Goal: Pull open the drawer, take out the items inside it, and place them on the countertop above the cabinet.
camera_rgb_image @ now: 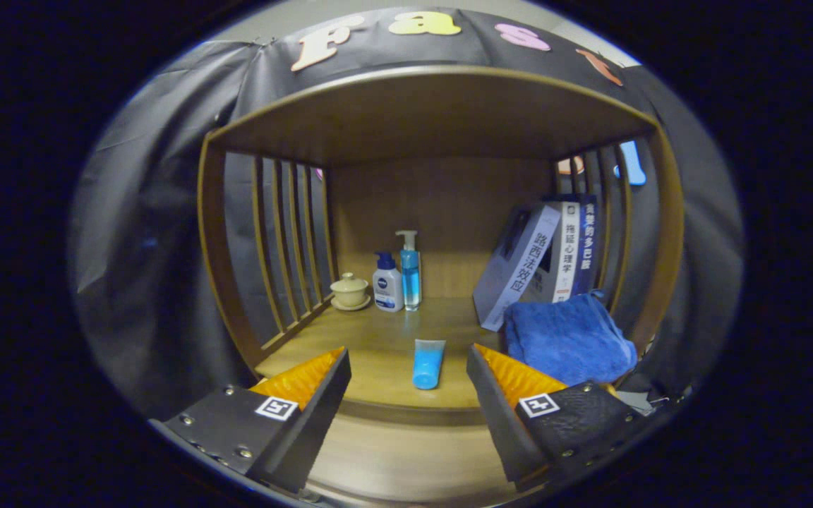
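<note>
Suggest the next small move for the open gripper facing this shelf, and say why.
Probably back off and drop toward the drawer: the gripper is open and empty, and the blue tube between its fingers already lies on the countertop, so any further items would still be below.

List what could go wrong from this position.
The gripper is open and holds nothing; the blue tube lies on the countertop between the jaws, so pushing ahead could knock it. The books lean just behind the blue towel; bumping them might tip them over. The two pump bottles by the lidded cup look easy to topple.
</note>
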Available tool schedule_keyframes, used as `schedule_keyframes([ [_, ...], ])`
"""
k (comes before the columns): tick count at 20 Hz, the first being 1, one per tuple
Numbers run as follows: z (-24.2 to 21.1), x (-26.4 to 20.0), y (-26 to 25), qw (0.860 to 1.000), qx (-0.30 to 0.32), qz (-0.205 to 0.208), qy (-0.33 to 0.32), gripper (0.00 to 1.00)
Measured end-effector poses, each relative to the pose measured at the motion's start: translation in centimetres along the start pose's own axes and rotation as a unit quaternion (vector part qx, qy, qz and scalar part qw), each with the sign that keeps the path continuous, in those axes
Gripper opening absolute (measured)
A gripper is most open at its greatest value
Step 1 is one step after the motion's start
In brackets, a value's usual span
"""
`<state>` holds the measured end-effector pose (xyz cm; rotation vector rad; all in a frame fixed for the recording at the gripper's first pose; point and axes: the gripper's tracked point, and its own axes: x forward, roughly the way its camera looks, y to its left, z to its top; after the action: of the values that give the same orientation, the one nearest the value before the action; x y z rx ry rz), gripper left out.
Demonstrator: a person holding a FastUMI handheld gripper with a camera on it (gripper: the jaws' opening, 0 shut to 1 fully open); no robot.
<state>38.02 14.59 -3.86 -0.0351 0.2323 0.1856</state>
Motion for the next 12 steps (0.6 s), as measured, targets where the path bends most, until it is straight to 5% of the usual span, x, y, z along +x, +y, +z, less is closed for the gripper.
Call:
schedule_keyframes([
  [5, -2.2, -6.8, 0.0, 0.999, -0.012, -0.005, -0.034, 0.98],
  [12, -11.1, -12.0, -0.1, 0.999, -0.004, -0.032, -0.012, 0.98],
])
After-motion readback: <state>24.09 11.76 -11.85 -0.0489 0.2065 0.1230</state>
